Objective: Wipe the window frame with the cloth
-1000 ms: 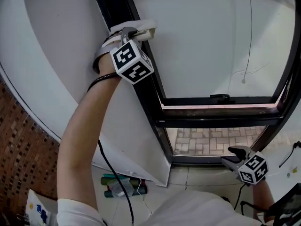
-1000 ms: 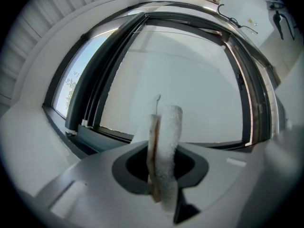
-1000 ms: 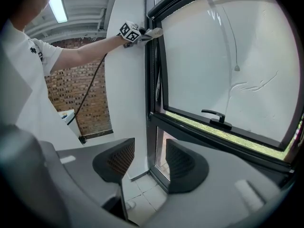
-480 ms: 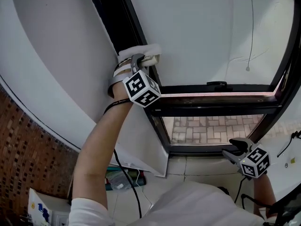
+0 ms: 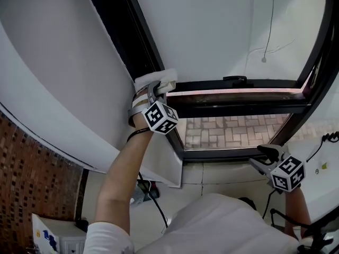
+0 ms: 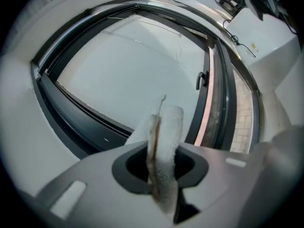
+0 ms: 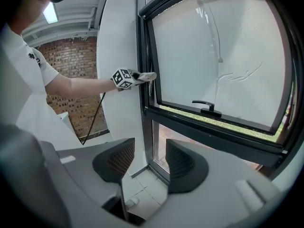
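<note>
My left gripper (image 5: 161, 86) is shut on a folded white cloth (image 5: 159, 81), pressed against the dark window frame (image 5: 140, 41) at its left upright, near the lower corner of the upper pane. In the left gripper view the cloth (image 6: 164, 141) sticks up between the jaws, with the frame (image 6: 85, 113) behind it. The right gripper view shows that left gripper (image 7: 142, 76) with the cloth (image 7: 147, 75) on the frame's upright (image 7: 140, 56). My right gripper (image 5: 267, 156) hangs low at the right, open and holding nothing (image 7: 151, 163).
A black window handle (image 5: 234, 80) sits on the lower rail of the upper pane. A thin cord (image 5: 267, 25) hangs behind the glass. Below the window is a tiled sill (image 5: 212, 171). A brick wall (image 5: 32, 179) lies at the left.
My left gripper and the cloth have slid down the left upright of the frame toward its lower corner. The right gripper has stayed low at the right.
</note>
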`<state>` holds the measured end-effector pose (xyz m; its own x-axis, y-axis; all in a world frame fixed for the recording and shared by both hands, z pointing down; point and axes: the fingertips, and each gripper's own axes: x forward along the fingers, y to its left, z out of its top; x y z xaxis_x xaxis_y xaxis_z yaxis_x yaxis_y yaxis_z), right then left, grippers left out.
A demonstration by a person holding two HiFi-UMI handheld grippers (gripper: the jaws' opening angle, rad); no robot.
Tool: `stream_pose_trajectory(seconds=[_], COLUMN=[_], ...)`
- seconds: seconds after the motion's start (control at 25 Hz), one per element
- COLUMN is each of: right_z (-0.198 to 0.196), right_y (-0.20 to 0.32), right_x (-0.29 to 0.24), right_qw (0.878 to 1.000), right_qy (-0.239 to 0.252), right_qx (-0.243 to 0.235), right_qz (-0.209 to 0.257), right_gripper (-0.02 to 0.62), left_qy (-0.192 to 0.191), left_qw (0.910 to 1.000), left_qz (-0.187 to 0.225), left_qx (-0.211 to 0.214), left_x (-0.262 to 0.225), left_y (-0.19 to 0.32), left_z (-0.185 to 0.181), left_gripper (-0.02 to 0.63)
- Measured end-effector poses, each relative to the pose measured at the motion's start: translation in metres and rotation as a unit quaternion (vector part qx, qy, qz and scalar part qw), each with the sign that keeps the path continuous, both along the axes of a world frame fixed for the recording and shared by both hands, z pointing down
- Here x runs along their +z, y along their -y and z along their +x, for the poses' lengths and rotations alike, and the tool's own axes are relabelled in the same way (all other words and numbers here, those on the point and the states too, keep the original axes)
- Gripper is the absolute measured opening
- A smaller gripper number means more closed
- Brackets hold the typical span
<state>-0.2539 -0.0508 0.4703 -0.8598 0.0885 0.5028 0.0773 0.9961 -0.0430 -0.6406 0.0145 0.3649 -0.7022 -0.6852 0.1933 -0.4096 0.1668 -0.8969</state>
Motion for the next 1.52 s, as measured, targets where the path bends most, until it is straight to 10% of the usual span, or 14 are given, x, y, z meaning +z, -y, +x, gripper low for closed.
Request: stream_pose_trajectory(seconds=[0.36,0.84,1.52], right_z=[0.015,0.029,0.109], right_y=[0.003,0.004,0.085], right_x=[0.006,0.012,0.019], right_qw=[0.999,0.997,0.995], right_qy=[-0.023,-0.062,-0.065], right_qx=[0.023,0.042,0.073], right_qz=[-0.003,-0.008,-0.02], right_gripper=[0.204,0.204,0.204], left_qy=[-0.08,-0.246,-0.337], left_qw=[0.9943,0.9391,0.8884], left_qz=[0.067,0.227,0.303], left_qx=[-0.021,-0.077,-0.072], left_x=[0.104,0.175,0.194], left_y=[-0.008,-0.015,0.109], left_z=[-0.001,0.004,0.108], left_gripper=[0.092,0.092,0.092])
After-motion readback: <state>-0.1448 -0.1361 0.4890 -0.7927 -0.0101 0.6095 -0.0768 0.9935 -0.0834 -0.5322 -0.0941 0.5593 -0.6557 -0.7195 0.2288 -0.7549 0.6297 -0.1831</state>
